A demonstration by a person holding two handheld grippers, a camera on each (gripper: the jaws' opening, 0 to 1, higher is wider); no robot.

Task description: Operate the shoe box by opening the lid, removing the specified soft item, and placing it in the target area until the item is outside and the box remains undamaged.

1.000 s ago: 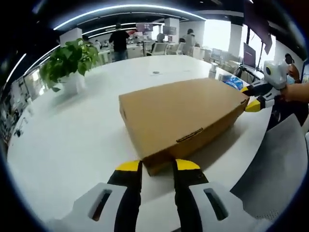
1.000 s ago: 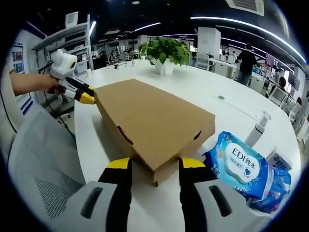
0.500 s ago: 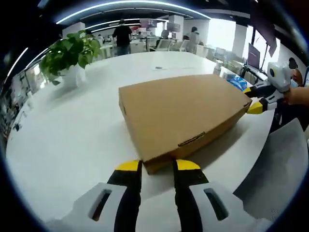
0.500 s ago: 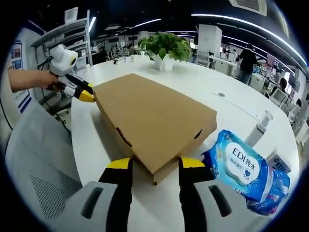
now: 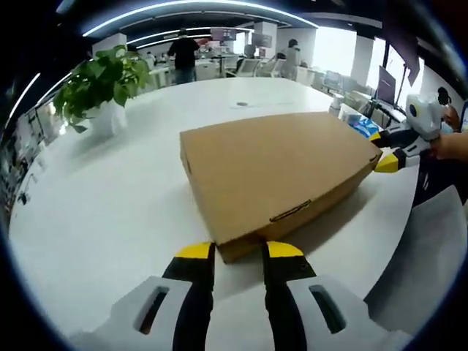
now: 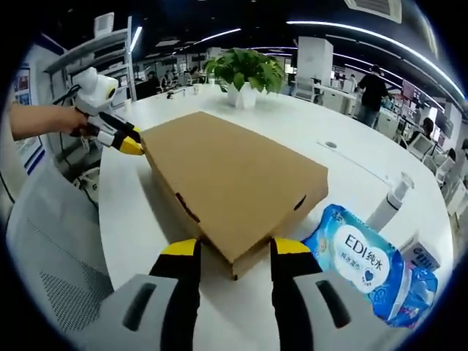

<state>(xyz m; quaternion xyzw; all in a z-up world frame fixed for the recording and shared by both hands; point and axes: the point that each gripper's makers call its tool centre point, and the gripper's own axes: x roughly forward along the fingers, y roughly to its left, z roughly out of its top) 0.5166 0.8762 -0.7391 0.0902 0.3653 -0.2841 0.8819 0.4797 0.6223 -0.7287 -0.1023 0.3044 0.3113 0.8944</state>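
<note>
With both spread tongs, left tongs (image 5: 239, 250) and right tongs (image 6: 236, 246), at opposite corners of the shut shoe box (image 5: 274, 172), lift its lid slowly and evenly.

Your left gripper view looks low along the counter (image 5: 110, 197) from one corner of the cardboard box (image 5: 274, 172), close up, toward the potted plant (image 5: 102, 84). Your right gripper view faces the opposite corner of the box (image 6: 234, 183), equally near. Both share the box, the plant (image 6: 245, 72) and each other's hand-held gripper (image 5: 387, 150) (image 6: 121, 139).
</note>
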